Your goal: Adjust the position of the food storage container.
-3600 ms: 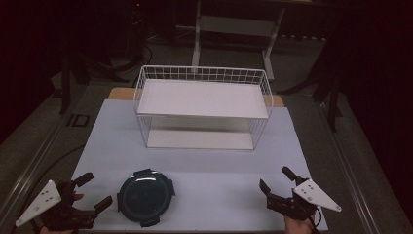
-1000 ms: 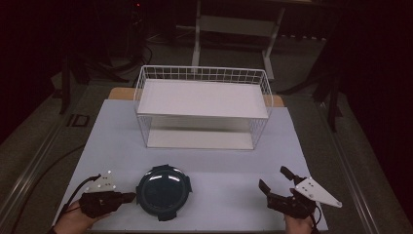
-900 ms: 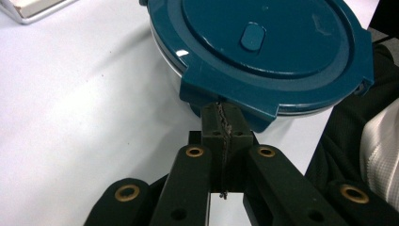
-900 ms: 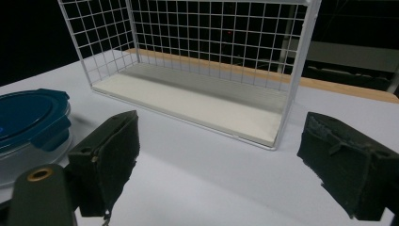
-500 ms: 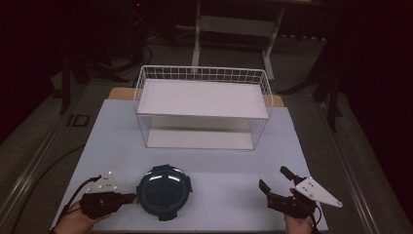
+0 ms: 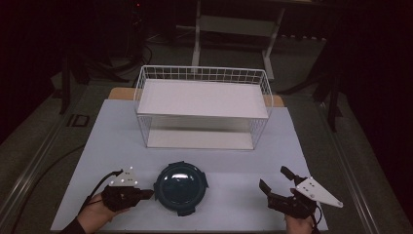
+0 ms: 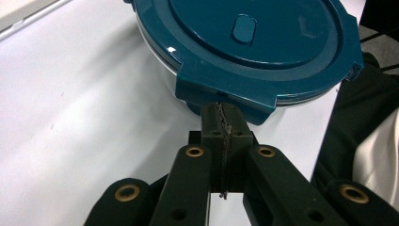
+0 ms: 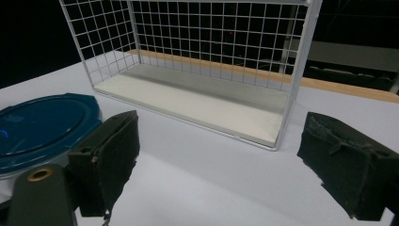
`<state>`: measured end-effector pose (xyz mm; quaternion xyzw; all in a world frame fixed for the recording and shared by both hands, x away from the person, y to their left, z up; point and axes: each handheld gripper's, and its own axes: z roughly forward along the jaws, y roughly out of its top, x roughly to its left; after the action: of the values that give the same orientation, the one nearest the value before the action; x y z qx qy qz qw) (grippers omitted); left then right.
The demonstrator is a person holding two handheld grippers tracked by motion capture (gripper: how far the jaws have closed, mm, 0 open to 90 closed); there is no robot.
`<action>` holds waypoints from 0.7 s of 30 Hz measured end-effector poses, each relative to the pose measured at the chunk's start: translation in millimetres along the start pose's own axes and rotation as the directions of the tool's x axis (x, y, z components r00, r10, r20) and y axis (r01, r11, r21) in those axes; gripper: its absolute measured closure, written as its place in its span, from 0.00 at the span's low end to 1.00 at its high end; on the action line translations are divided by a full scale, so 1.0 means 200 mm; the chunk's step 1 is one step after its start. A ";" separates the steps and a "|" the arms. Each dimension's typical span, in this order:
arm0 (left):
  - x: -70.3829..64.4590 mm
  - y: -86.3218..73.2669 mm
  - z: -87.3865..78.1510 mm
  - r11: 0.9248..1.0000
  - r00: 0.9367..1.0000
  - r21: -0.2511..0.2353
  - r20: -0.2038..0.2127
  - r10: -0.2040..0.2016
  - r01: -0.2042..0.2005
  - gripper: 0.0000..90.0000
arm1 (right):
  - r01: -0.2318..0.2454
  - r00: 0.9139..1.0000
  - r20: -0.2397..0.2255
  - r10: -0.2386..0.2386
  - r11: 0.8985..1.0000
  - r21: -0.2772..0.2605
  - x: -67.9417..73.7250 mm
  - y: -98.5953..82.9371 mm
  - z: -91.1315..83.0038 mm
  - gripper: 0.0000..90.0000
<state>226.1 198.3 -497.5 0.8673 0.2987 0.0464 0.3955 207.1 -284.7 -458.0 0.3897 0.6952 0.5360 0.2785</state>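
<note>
A round container with a dark teal lid (image 6: 180,187) sits on the white table near its front edge. My left gripper (image 6: 147,194) lies just left of it, jaws shut. In the left gripper view the pads (image 7: 214,136) press together and their tips (image 7: 221,109) reach under the lid's (image 7: 263,42) latch tab. Whether the tips pinch the flap is hidden. My right gripper (image 6: 273,178) rests open at the front right, apart from the container. Between its pads (image 8: 106,160) there is nothing, and the lid (image 8: 42,127) lies off to their left.
A white wire rack (image 6: 202,116) with an upper and a lower shelf stands mid-table behind the container; its corner post (image 8: 301,70) rises ahead of my right gripper. A white mat (image 6: 234,161) covers the table between rack and grippers. Dark floor and stands surround the table.
Since 3.6 s ago my left gripper has shut and moved right to the container, which shifted a little right. Over the last second nothing has moved. The right gripper stayed put.
</note>
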 end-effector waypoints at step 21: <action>-0.01 0.20 0.21 0.999 0.998 -0.002 0.040 0.043 -0.043 1.00 | -0.003 1.000 -0.008 0.003 1.000 0.003 -0.01 0.00 0.00 0.14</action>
<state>256.3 149.7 -497.8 0.8742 0.2719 0.0378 0.4005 207.9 -285.5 -458.6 0.3888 0.6967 0.5368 0.2744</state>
